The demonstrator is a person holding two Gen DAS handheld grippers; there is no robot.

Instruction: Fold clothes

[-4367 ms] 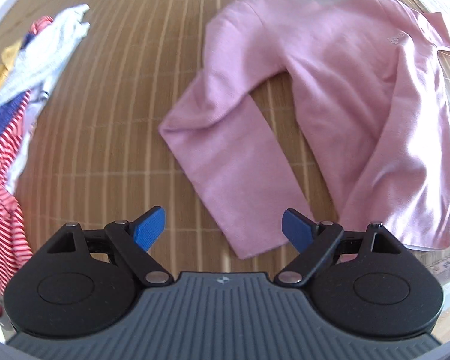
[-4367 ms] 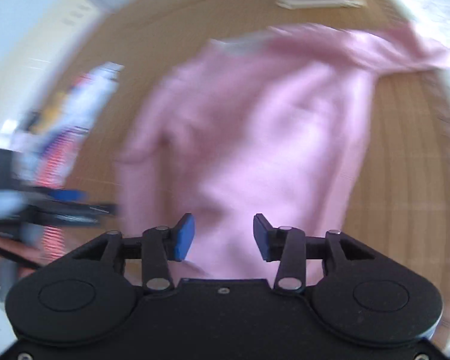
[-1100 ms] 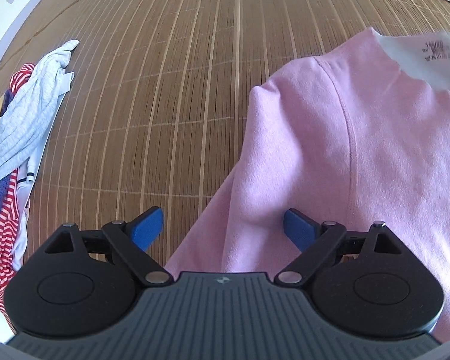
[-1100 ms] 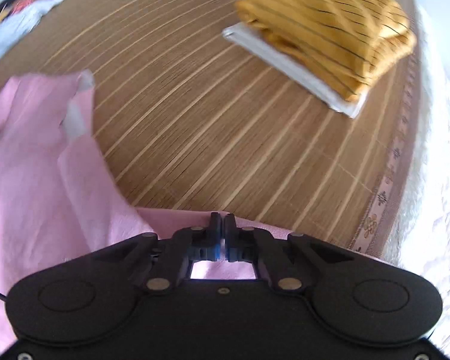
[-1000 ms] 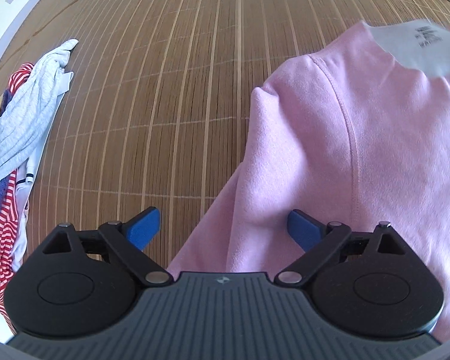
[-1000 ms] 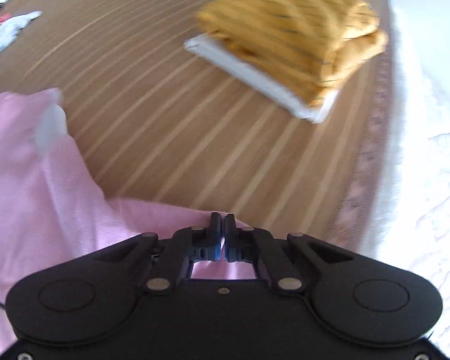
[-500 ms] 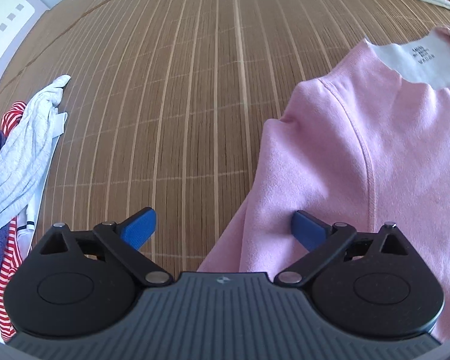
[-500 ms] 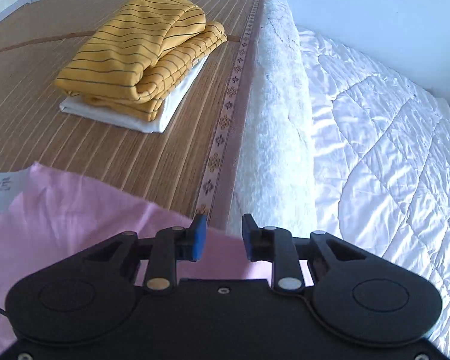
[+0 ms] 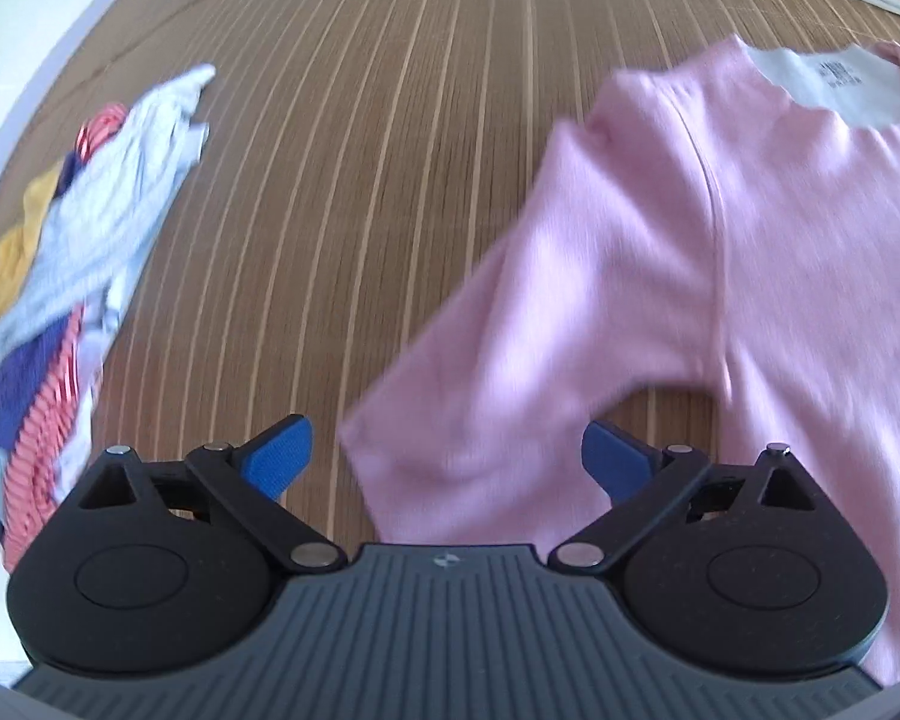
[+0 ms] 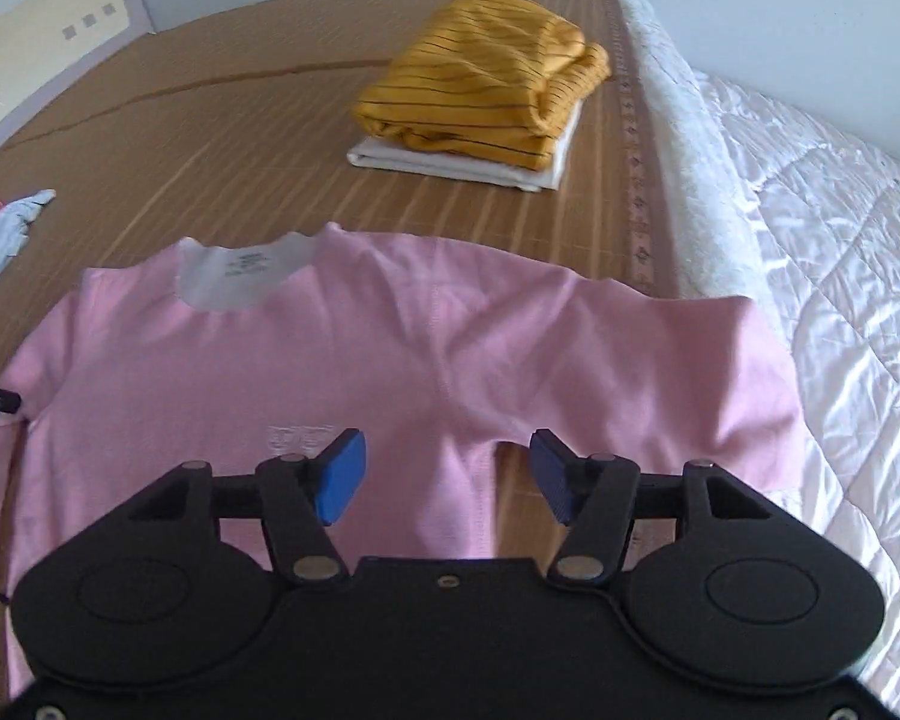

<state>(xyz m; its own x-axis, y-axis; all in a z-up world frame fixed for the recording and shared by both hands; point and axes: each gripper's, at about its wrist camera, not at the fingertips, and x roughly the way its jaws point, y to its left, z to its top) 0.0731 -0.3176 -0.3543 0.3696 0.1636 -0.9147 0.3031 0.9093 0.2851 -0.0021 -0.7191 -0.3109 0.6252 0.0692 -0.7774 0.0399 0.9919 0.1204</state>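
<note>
The pink shirt [image 10: 354,360] is lying spread face-up on the woven mat [image 10: 210,138], collar pointing away from the person and both sleeves angled outward. The step in hand appears to be the end of laying-out: the garment is flat and no fold is yet made.

The right gripper [image 10: 444,474] is hovering above the shirt's right underarm area with its jaws opening; nothing is between them, and the fabric is lying below, not pinched. The left gripper [image 9: 444,456] is hovering above the left sleeve [image 9: 510,360], jaws spread wide, holding nothing. The sleeve cuff is showing between the blue pads, but the pads are not pressing it.

The next move probably calls for each gripper to descend onto a sleeve or side edge, pinch a single layer, and carry it inward across the body. Picking up the mat with the cloth would be the likely fault.

Other items: a folded yellow striped garment [image 10: 486,84] is sitting on a folded white one [image 10: 450,165] beyond the collar, well apart. A heap of unfolded clothes [image 9: 48,276] is lying to the left, also apart. A white quilt [image 10: 810,240] is bordering the mat on the right; the right sleeve [image 10: 720,372] is lying at that edge and appears to be overlapping it. Nothing is obstructing the fold path.
</note>
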